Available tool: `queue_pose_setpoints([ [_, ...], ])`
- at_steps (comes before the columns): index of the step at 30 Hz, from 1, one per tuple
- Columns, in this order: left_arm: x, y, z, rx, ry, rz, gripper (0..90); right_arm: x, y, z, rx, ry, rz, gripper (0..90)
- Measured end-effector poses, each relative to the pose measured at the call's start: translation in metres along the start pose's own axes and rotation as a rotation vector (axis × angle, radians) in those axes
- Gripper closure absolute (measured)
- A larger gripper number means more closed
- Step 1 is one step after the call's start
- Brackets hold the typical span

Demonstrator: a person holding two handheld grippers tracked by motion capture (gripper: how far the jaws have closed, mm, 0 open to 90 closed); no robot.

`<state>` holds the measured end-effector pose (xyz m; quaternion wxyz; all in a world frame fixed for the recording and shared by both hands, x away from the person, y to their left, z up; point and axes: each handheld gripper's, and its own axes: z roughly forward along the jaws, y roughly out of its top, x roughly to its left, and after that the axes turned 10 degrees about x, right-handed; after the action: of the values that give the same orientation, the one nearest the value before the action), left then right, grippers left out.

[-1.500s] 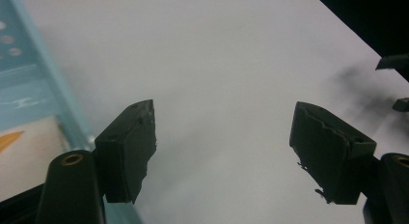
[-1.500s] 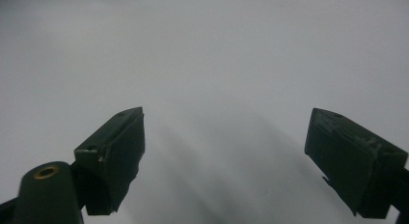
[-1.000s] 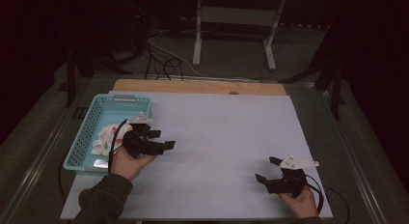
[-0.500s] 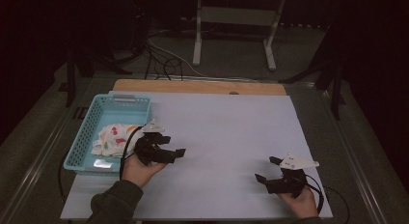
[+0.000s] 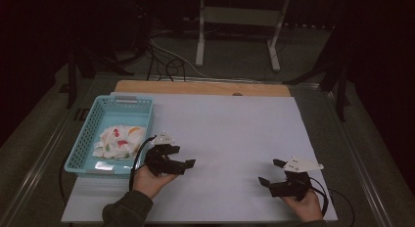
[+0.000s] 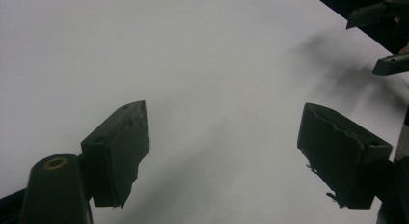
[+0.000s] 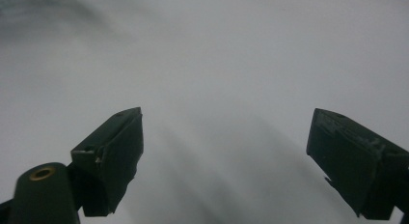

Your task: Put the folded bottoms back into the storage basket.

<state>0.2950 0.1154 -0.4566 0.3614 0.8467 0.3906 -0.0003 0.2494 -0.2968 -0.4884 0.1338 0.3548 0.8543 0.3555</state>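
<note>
My left gripper (image 5: 188,166) hovers low over the white sheet (image 5: 230,124), just right of the light blue basket (image 5: 85,139). In the left gripper view its jaws (image 6: 224,151) stand wide apart with only bare sheet between them; they have just been opening further. A white cloth with red and orange marks (image 5: 120,141) lies crumpled in the basket. At the front right, my right gripper (image 5: 269,171) rests near the sheet's edge, open and empty, and the right gripper view (image 7: 226,156) shows plain sheet between its jaws. The right gripper's jaws (image 6: 386,40) also appear at the left gripper view's top right.
The white sheet covers a wooden table (image 5: 195,87) whose far edge shows beyond it. A metal stand (image 5: 237,21) and cables (image 5: 166,60) sit on the dark floor behind. Metal rails run along the table's left and right sides.
My left gripper has moved away from the basket, to the right and nearer the front, and sunk toward the sheet. The right gripper has stayed put.
</note>
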Motion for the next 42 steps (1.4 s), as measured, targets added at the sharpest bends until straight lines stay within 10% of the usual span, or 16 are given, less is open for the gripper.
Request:
queue_pose_setpoints([
  [42, -0.010, -0.048, 0.028, -0.020, 0.068, 0.006, 13.3, 0.004, -0.015, -0.009, 0.003, 0.001, 0.027, 12.5],
])
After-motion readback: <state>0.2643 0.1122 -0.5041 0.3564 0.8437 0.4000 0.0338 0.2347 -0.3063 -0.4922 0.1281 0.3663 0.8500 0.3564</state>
